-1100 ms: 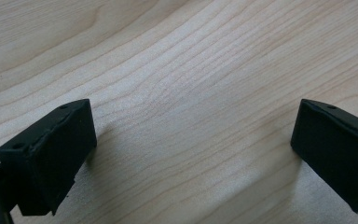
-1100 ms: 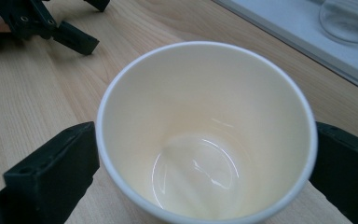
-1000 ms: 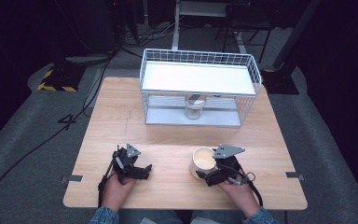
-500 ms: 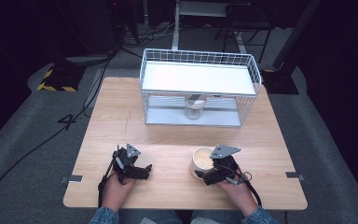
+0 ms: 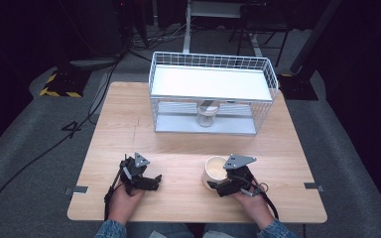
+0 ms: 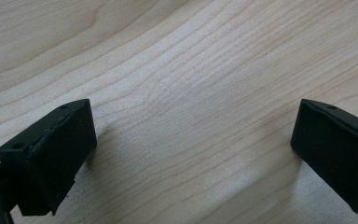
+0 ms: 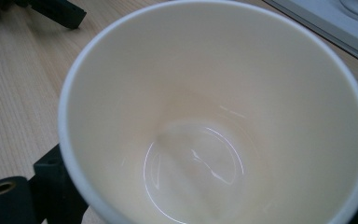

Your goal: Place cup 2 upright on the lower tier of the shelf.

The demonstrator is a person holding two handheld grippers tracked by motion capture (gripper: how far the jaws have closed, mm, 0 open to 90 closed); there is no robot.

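Barely anything had shifted over the last second: the cream paper cup point(image 5: 216, 170) stood upright on the wooden table point(image 5: 188, 144) near its front edge, at about 5 o'clock from the table's middle, and the right gripper point(image 5: 220, 183) had edged only slightly in around it. Its jaws sat on either side of the cup's wall, clasping it, as far as an onlooker could judge; the cup's base appeared to rest on the wood, not yet lifted. That small creep suggested the grasp was just settling and the carry had not begun.

Away at 9 o'clock from the cup, the left gripper point(image 5: 151, 181) lay where it had been, resting on the table with its jaws spread wide and nothing between them.

Farther out, at 12 o'clock, the white wire basket point(image 5: 213, 62) stood at the back of the table, with a small clear glass jar point(image 5: 207, 115) on its lower shelf.

From overhead the cup's place on the table and the spacing of both hands were plain, but the grip itself was half hidden under the grey plate. Looking from the right gripper, the cup point(image 7: 214, 116) showed empty, its glossy bottom bare, with one black jaw pressed against the outer wall at 8 o'clock. Bare wood grain lay between the left gripper's point(image 6: 191, 154) open jaws.
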